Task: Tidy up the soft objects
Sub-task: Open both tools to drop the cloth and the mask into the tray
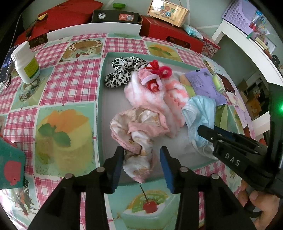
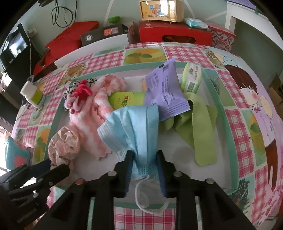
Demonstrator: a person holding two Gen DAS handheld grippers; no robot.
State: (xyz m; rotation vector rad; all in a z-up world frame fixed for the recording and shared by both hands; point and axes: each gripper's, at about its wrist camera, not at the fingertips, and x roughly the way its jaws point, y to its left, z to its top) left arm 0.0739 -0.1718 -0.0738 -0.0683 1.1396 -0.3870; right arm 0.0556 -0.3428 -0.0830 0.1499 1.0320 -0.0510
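Left wrist view shows the right gripper (image 1: pixel 201 130) bearing the white letters "DAS" on its black body; a thumb of the hand (image 1: pixel 261 203) holding it shows at the lower right. At the far edge a wooden sign (image 1: pixel 167 12) carries colourful characters and a small line too blurred to read surely, and a black box (image 1: pixel 115 16) has an orange square with a code on it. A white bottle (image 1: pixel 25 62) with a yellow-green label, print too small to read, stands on the checked tablecloth (image 1: pixel 70 79) at the left.

A shallow teal-rimmed tray (image 1: pixel 100 106) holds the soft things: a black-and-white spotted scrunchie (image 1: pixel 122 69) at the far left, a fluffy pink-and-white sock (image 1: pixel 141 93) topped by red and pink hair ties (image 1: pixel 156 74), a pink floral cloth (image 1: pixel 136 131) at the near side, a blue face mask (image 1: pixel 199 113), a purple sachet (image 1: pixel 205 85) with fine print, a green cloth strip (image 2: pixel 201 123) and green wipe packs (image 2: pixel 191 77).

The left gripper (image 1: pixel 141 155) stands spread, the floral cloth lying loosely between its fingers, a gap at the right pad. In the right wrist view the right gripper (image 2: pixel 145 159) is also parted, the bunched mask sitting between its fingers, its ear loop (image 2: pixel 150 200) draped over the near tray rim
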